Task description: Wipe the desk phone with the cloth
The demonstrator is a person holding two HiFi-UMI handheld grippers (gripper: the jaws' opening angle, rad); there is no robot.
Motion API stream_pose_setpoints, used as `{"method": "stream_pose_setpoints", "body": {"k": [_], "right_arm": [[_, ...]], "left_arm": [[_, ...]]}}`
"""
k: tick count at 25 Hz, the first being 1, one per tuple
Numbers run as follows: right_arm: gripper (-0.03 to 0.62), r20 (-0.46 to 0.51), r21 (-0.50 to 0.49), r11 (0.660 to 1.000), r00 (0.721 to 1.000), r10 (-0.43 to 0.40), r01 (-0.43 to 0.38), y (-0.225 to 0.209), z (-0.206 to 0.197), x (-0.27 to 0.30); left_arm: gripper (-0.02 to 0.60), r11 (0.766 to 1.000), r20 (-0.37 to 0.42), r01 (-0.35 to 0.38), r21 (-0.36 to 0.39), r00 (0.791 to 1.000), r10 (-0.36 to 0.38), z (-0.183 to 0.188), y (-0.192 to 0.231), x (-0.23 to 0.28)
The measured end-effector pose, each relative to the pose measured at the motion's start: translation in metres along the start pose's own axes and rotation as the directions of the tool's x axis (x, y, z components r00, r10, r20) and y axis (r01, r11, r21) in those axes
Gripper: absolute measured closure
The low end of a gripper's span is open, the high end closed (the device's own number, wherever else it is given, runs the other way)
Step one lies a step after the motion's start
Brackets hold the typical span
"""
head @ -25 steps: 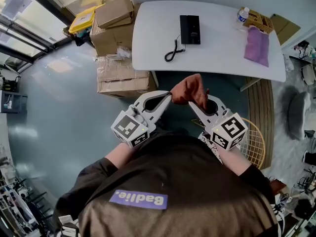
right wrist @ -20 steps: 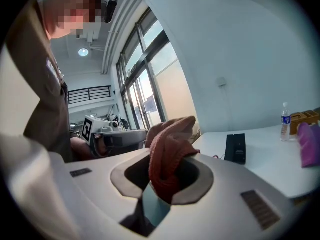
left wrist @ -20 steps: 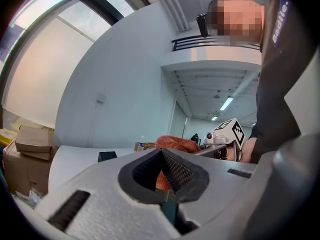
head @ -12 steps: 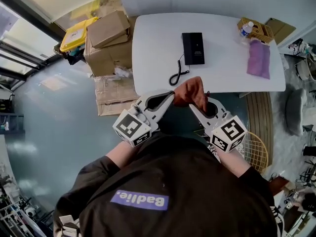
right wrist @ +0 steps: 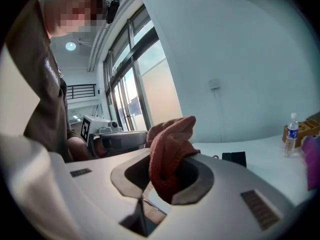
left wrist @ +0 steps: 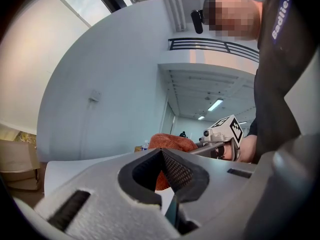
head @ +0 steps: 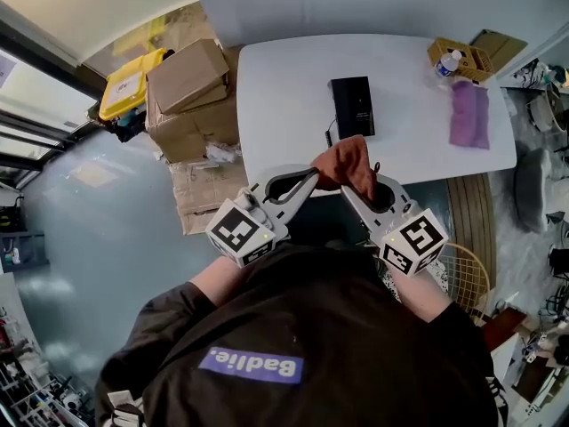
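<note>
1. At chest height, short of the white table (head: pixel 284 78), the two grippers sit close together with the rust-red cloth (head: pixel 343 160) bunched between them.
2. The right gripper (right wrist: pixel 167 176) has it. Its jaws are clamped on a thick fold of the cloth, and the rest flops up and over the tips.
3. The left gripper (left wrist: pixel 161 153) is pressed together with nothing in its jaws. The cloth sits just past its tips, and I can't say whether they touch it.
4. The desk phone (head: pixel 353 106) lies flat near the middle of the table. It's black, and its coiled cord (head: pixel 330 137) trails off the near-left corner. It's well apart from the cloth, so there's no wiping yet.
5. Handling call: the cloth looks soft, light and floppy, so it will drape and fold. A pinch on a thick bunch, like this one, should leave a loose pad hanging free to wipe with.
6. The phone looks light, rigid and smooth on top. A hard push could slide it across the table, and the cord could snag. The free left gripper could steady its near edge while the cloth sweeps along the top.
7. Off to the right, a purple cloth (head: pixel 468 114) and a water bottle (head: pixel 447 61) sit clear of the work.
</note>
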State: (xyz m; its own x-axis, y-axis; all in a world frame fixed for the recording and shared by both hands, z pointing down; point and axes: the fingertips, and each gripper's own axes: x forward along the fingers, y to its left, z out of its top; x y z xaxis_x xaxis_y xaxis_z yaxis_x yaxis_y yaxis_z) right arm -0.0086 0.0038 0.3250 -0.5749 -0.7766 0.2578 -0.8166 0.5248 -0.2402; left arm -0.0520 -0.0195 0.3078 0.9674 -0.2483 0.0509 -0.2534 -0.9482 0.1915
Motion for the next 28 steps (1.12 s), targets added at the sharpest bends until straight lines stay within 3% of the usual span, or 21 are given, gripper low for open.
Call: {"method": "stream_pose_setpoints", "body": {"k": [16,28], "right_arm": [[0.499,-0.045,0.001,0.978,0.977,0.209,-0.209,-0.080,0.011,0.014],[0.500,-0.082,0.003,0.950,0.946,0.313,-0.314,-0.124,0.007,0.014]], "left_arm": [[0.566,0.983,-0.021,-0.175,-0.052,0.985,0.174,-0.008,0.036,0.076],[0.566,0.964,-0.028,-0.252,-0.085,0.968,0.251,-0.021,0.049,0.120]]}}
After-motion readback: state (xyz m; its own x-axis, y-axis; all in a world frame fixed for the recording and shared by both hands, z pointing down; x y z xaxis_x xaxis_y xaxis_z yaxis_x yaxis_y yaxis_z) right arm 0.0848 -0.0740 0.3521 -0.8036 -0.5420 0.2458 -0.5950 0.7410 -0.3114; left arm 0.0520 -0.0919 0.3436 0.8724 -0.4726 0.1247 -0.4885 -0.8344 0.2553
